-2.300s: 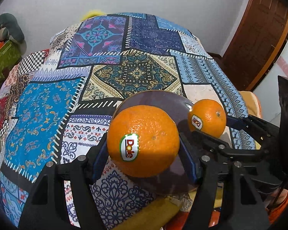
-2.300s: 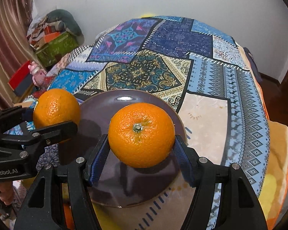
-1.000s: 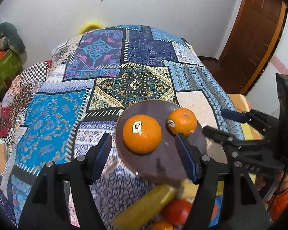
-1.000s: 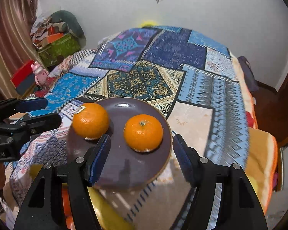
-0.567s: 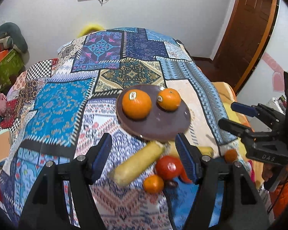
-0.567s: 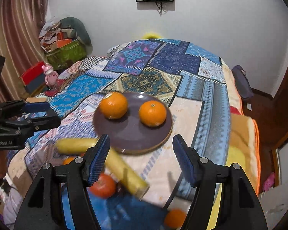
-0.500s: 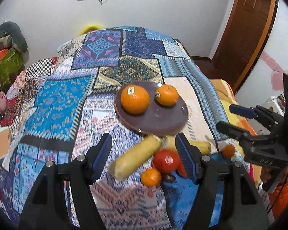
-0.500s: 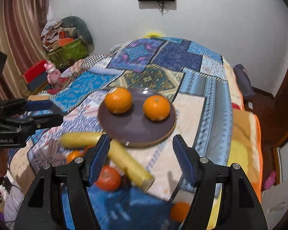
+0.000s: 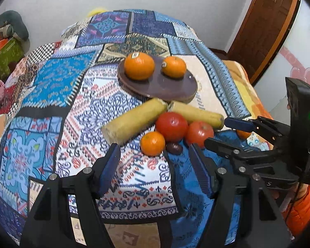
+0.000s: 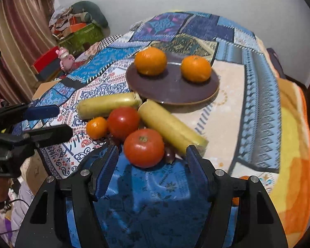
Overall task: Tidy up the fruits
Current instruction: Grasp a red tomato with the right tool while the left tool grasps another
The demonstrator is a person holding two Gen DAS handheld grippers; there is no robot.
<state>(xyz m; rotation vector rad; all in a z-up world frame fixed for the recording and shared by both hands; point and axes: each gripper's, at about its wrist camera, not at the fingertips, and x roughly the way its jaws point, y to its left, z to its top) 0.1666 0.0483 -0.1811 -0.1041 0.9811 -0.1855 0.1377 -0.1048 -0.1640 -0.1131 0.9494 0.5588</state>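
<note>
Both tongs stand spread with nothing between their pads: my left tongs (image 9: 155, 163) hang over the patterned bedspread (image 9: 57, 95) just short of the loose fruit, and my right tongs (image 10: 152, 162) hang over a plain blue patch of it, their pads flanking the nearer tomato (image 10: 143, 147) without touching it. On the bed a dark round plate (image 10: 171, 91) carries two oranges, a large orange (image 10: 150, 61) on its left side and a second orange (image 10: 196, 68) on its right, apart from each other, with bare plate in front of them toward me. Just beside the plate's near rim lie two long yellow fruits, the left one (image 10: 107, 104) level across the spread and the right one (image 10: 171, 129) slanting toward my right tongs, their inner ends nearly meeting by the rim. In the angle between them sits the farther tomato (image 10: 123, 122), with a small orange (image 10: 96, 128) at its left and the nearer tomato in front. A small dark fruit (image 10: 169, 154) is wedged between the nearer tomato and the slanted yellow fruit. Another small orange (image 9: 243, 133) shows near the bed's right edge, half hidden behind my right tongs in the left view. To the left of the pile the bedspread lies open; to the right a pale patch runs out to the orange blanket (image 10: 295, 128) along the bed's edge.
</note>
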